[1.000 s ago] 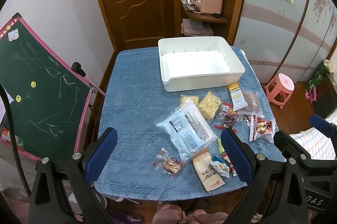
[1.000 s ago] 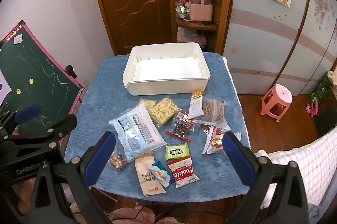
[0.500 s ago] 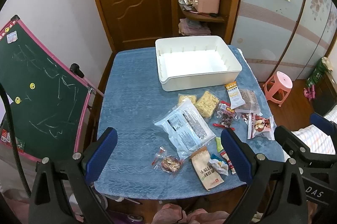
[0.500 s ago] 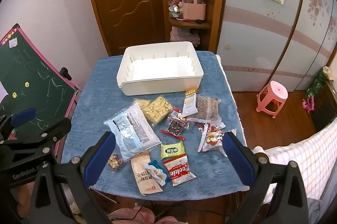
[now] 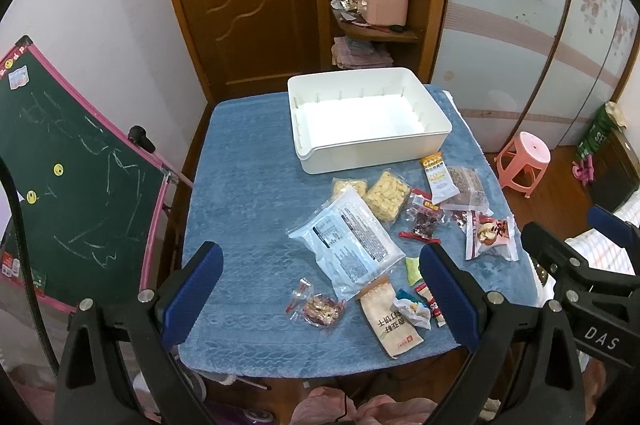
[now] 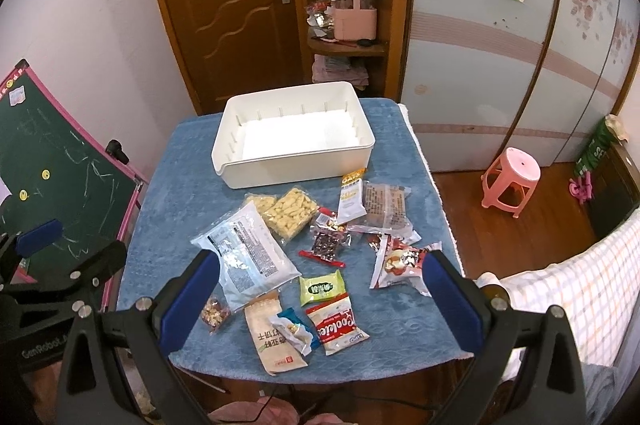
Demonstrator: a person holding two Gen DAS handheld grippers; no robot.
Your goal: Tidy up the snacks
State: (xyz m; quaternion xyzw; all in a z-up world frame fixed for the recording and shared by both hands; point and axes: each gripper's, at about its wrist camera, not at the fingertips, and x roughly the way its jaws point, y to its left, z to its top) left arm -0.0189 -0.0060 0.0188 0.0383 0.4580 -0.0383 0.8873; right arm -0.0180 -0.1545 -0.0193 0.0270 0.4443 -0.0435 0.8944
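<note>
While both tongs hang wide apart and empty above the near edge of the bench [image 5: 248,185], your job is to pick a first packet and carry it to the white bin [image 6: 298,161], which sits bare at the far side on the blue cloth. None of the snacks is in it yet, so the task looks barely begun.

With the right tongs [image 6: 320,289], start on what lies nearest: the red-and-white cookie packet [image 6: 338,325] or the green packet [image 6: 322,287] just beyond it. Both lie flat, so come down low and pinch an edge seam, since film like this may slip.

With the left tongs [image 5: 320,289], the small clear candy packet [image 5: 318,307] sits alone and looks the easiest. The big white pouch [image 5: 348,245] overlaps the tan paper packet [image 5: 390,321] at one corner, and a crumpled wrapper [image 5: 412,309] rests on that one, so lifting either may drag its neighbour.

Mind the other tongs at the frame's edge; the two could collide over the middle. The chalkboard [image 5: 68,177] stands left of the bench, the pink stool [image 6: 512,181] well off to the right.
</note>
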